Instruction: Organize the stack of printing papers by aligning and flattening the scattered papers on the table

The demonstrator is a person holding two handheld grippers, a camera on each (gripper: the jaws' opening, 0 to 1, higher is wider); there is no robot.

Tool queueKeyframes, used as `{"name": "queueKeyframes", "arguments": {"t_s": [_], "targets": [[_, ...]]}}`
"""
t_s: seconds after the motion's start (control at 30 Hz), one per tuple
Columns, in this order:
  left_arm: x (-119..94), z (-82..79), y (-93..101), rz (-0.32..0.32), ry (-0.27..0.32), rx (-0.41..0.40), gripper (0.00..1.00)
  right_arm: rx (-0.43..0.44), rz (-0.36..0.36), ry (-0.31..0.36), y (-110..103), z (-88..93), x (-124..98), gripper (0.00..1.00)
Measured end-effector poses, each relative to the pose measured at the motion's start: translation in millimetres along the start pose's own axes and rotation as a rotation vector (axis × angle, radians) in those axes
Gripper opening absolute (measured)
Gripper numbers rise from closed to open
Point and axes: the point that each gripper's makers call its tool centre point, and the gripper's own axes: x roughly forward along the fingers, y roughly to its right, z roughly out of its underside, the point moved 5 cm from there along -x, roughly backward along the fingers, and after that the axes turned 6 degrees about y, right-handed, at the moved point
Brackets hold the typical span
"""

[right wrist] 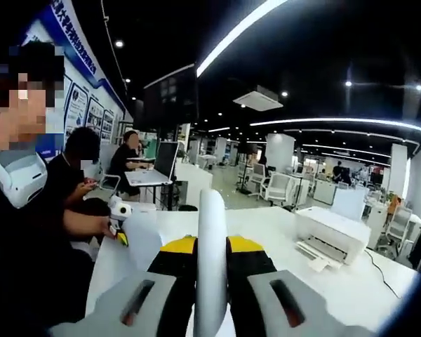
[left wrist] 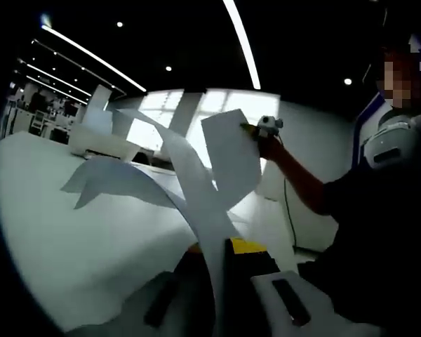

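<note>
- While both grippers are held above the white table [left wrist: 91, 267], a sheet of paper [left wrist: 196, 189] is seen pinched in each.
- The left gripper [left wrist: 221, 281] is pressed together on a sheet that rises between its yellow-and-black jaws and bends away toward the upper left of the left gripper view.
- More papers [left wrist: 119, 179] are seen curling up off the table behind that sheet, loose and unaligned; how many there are cannot be told in the dim light.
- A second sheet [left wrist: 231, 158] is held up in the air, gripped at its upper corner by the right gripper [left wrist: 263, 126], with the person's hand [left wrist: 270, 146] behind it.
- In the right gripper view, the right gripper [right wrist: 210, 281] is closed on a sheet seen edge-on [right wrist: 212, 260], standing upright between the jaws.
- The left gripper [right wrist: 119, 223] is seen at the left of that view, in the person's hand [right wrist: 105, 226], with white paper [right wrist: 146, 239] just beside it.
- A white printer [right wrist: 333, 235] is set on the table [right wrist: 266, 228] to the right, well apart from the grippers.
- Two seated people [right wrist: 81, 175] are seen behind the table, one of them at a laptop [right wrist: 154, 168].
</note>
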Motion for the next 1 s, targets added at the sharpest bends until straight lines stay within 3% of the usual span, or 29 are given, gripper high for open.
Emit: {"name": "queueKeyframes", "arguments": {"t_s": [0.57, 1.0], "targets": [[0.3, 0.6, 0.0, -0.003, -0.003, 0.002, 0.06, -0.022, -0.158, 0.037, -46.0, -20.9, 7.3, 0.10], [0.2, 0.4, 0.1, -0.002, -0.002, 0.003, 0.06, -0.026, -0.233, 0.002, -63.2, -13.7, 23.1, 0.10]]}}
